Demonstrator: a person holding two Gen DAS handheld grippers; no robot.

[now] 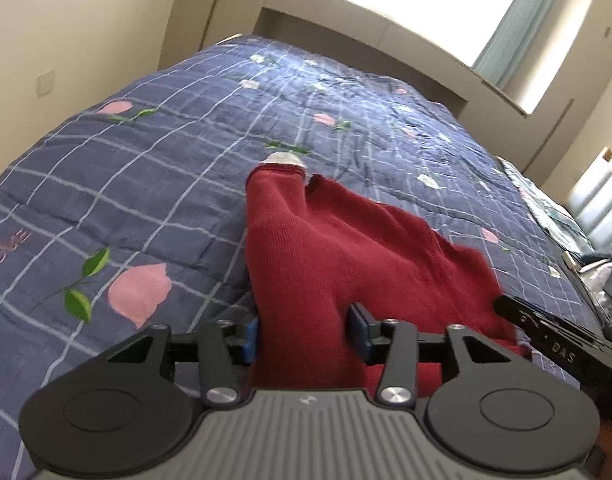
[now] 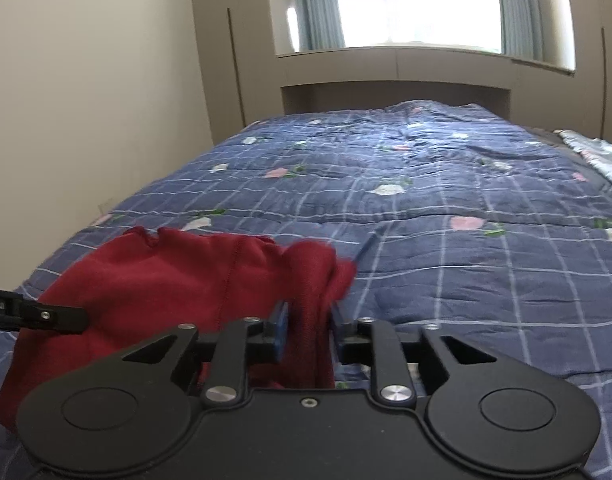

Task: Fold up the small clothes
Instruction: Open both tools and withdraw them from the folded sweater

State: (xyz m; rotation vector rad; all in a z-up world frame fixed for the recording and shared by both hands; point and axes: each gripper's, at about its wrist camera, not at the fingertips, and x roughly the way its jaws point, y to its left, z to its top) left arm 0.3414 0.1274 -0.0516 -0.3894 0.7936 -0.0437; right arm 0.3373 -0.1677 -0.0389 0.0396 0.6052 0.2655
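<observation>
A small dark red knit garment [image 1: 325, 248] is held up over the blue checked quilt [image 1: 146, 184]. My left gripper [image 1: 304, 334] is shut on a thick bunch of its cloth; a sleeve stands up ahead with a white cuff lining at its tip. My right gripper [image 2: 306, 330] is shut on another bunch of the red garment [image 2: 166, 280], which spreads to the left in that view. The right gripper's finger shows at the right of the left wrist view [image 1: 545, 328]; the left gripper's finger shows at the left of the right wrist view [image 2: 46, 314].
The quilt [image 2: 445, 240] with pink flowers covers a wide bed. A wall runs along the left side [image 2: 86, 100]. A window with curtains is beyond the bed [image 2: 417, 4]. Other light bedding lies at the far right [image 2: 597, 152], and padded furniture stands at the right [image 1: 601, 208].
</observation>
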